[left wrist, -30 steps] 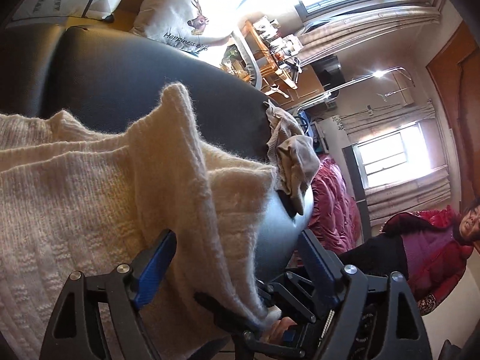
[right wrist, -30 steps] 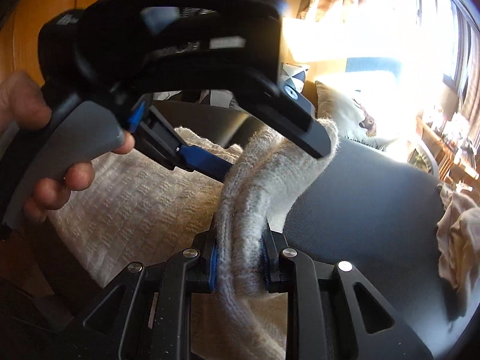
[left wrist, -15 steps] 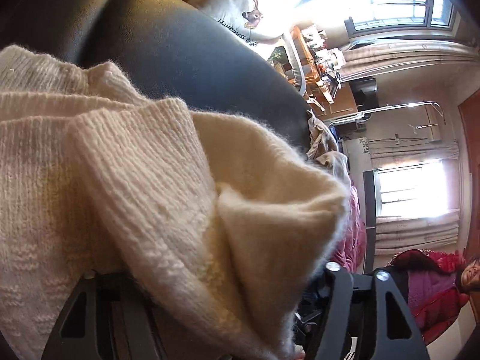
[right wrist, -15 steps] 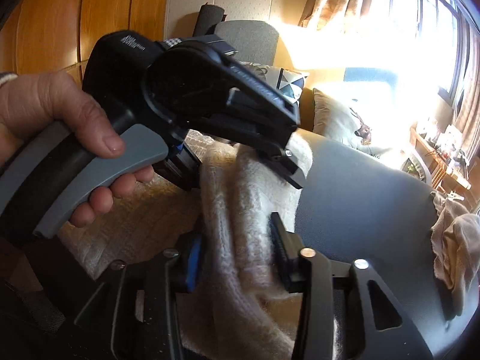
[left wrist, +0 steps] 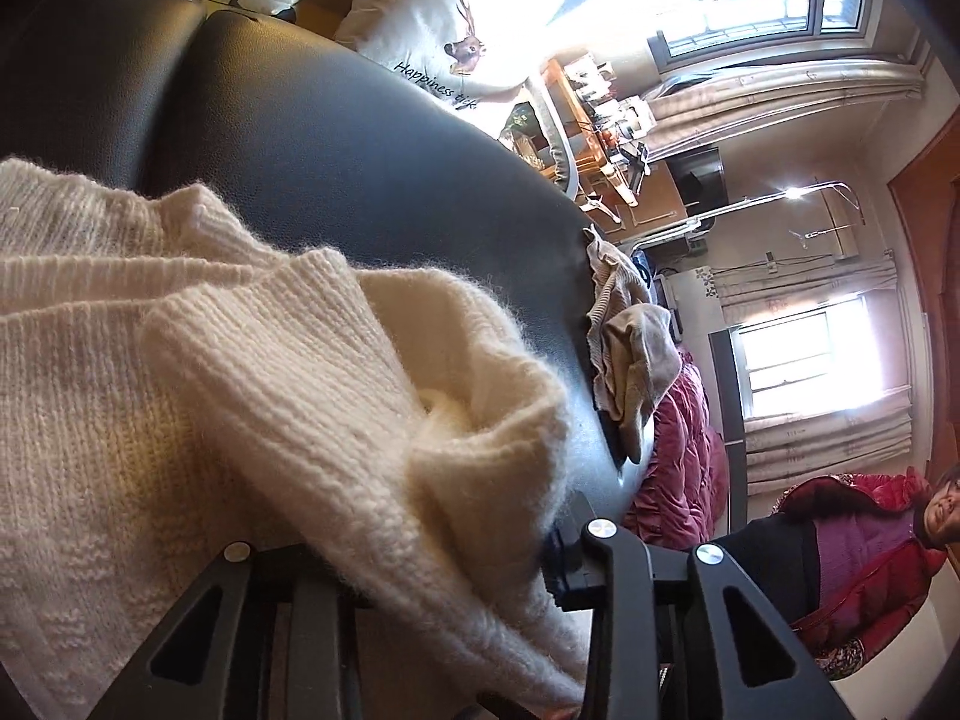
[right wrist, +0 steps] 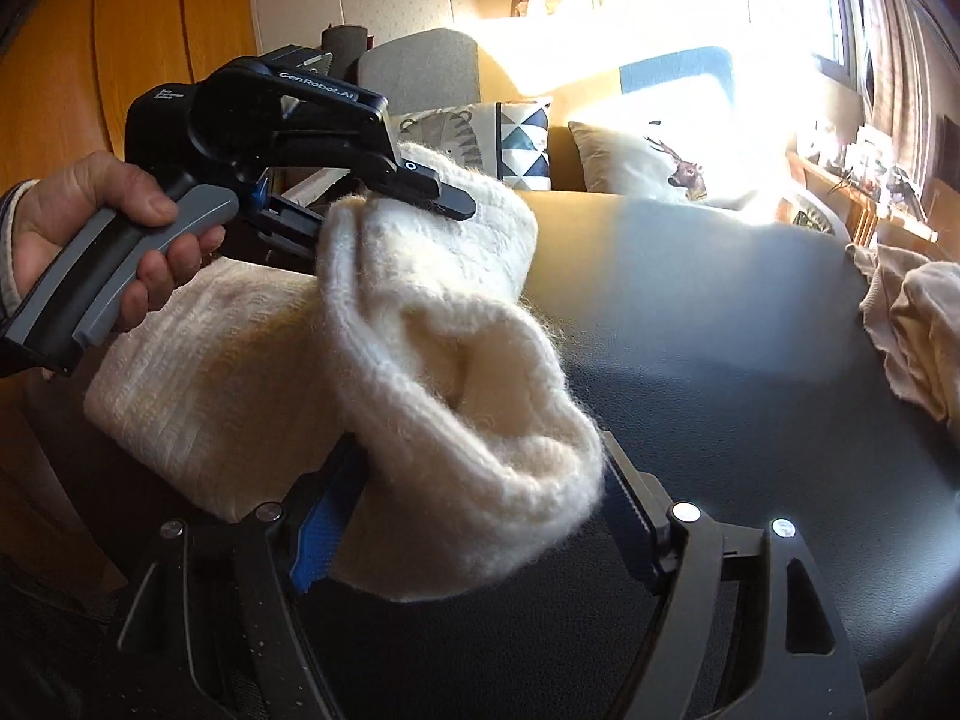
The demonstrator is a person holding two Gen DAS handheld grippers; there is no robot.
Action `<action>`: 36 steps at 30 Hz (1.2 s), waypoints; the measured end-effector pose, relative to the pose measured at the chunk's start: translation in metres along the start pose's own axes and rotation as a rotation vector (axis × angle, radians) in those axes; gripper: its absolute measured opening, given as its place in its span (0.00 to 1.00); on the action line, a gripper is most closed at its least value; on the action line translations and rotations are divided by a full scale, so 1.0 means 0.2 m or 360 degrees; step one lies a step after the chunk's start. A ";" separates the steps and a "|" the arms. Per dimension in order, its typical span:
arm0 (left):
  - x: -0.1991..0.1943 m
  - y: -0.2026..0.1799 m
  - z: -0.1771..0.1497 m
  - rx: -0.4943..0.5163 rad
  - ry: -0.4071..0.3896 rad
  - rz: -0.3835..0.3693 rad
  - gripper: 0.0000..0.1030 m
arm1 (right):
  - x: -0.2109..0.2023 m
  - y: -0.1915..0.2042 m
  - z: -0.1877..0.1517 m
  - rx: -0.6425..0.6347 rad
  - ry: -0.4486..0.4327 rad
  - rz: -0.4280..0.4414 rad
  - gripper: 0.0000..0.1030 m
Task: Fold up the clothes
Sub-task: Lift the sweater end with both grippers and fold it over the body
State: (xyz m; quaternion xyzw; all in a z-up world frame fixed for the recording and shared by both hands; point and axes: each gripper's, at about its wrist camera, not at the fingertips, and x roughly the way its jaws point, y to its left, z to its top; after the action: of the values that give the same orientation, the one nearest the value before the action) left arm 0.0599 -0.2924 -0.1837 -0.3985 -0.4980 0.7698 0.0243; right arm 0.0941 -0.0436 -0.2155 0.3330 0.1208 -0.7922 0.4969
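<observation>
Cream sweater [right wrist: 420, 324] on a black couch [right wrist: 750, 372], held up between two grippers.

At left, a hand [right wrist: 114, 246] grips the left gripper [right wrist: 384, 210], whose fingers are clamped on a raised fold of the sweater. Lower centre, the right gripper [right wrist: 480, 516] stands spread, the woolly cuff draped loose between its blue pads [right wrist: 318, 534]. At far right, beige clothes [right wrist: 912, 324] lie apart on the couch.

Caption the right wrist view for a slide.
Open right tool straddles a cream sweater fold; left tool grips it.
</observation>
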 end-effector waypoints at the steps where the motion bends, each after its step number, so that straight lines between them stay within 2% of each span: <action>1: 0.00 0.00 0.00 0.0002 0.0000 -0.0003 0.34 | 0.01 0.02 0.01 0.0017 -0.0003 0.0025 0.73; 2: 0.00 0.00 0.00 0.0003 0.0002 -0.0004 0.34 | 0.01 0.07 0.02 0.0003 -0.0012 0.0026 0.49; 3: 0.00 -0.01 0.00 0.0004 0.0005 -0.0003 0.34 | -0.01 0.10 0.03 -0.0041 -0.0020 -0.0010 0.30; 4: 0.01 -0.01 0.00 0.0003 0.0009 -0.0004 0.34 | -0.02 0.14 0.05 -0.0093 -0.0028 -0.0042 0.22; 8: 0.04 0.02 0.00 -0.0030 0.0056 0.0003 0.34 | -0.01 0.27 0.08 -0.0264 -0.0040 -0.0104 0.22; 11: 0.05 0.03 0.00 -0.0046 0.0097 0.0039 0.41 | -0.01 0.34 0.08 -0.0352 -0.0039 -0.0125 0.22; 16: 0.05 0.04 0.00 -0.0069 0.0113 0.0067 0.42 | 0.00 0.45 0.08 -0.0498 -0.0037 -0.0159 0.22; 18: 0.04 0.03 0.00 -0.0030 0.0082 0.0035 0.37 | -0.01 0.49 0.08 -0.0542 -0.0043 -0.0168 0.22; 19: 0.03 0.01 -0.01 0.0007 0.0075 0.0029 0.28 | -0.01 0.51 0.08 -0.0561 -0.0046 -0.0172 0.22; 20: 0.03 0.00 -0.01 0.0048 0.0072 0.0023 0.23 | -0.01 0.52 0.08 -0.0572 -0.0051 -0.0175 0.22; 23: 0.02 -0.05 -0.02 0.0152 0.0052 0.0027 0.19 | -0.03 0.54 0.09 -0.0576 -0.0074 -0.0184 0.22; 29: -0.14 -0.11 0.02 0.0203 -0.0036 -0.0033 0.18 | -0.10 0.63 0.22 -0.0595 -0.0191 -0.0189 0.22; 33: -0.37 -0.12 0.06 0.0246 -0.0132 -0.0057 0.18 | -0.09 0.83 0.34 -0.0659 -0.0259 -0.0090 0.22; 36: -0.59 -0.05 0.08 0.0239 -0.0227 -0.0055 0.18 | -0.07 0.98 0.43 -0.0707 -0.0309 -0.0015 0.22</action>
State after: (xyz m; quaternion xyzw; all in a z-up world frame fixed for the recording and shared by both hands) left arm 0.1268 -0.3517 -0.1031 -0.3311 -0.4461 0.8309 0.0320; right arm 0.2339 -0.1722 -0.1135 0.1373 0.2453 -0.7768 0.5635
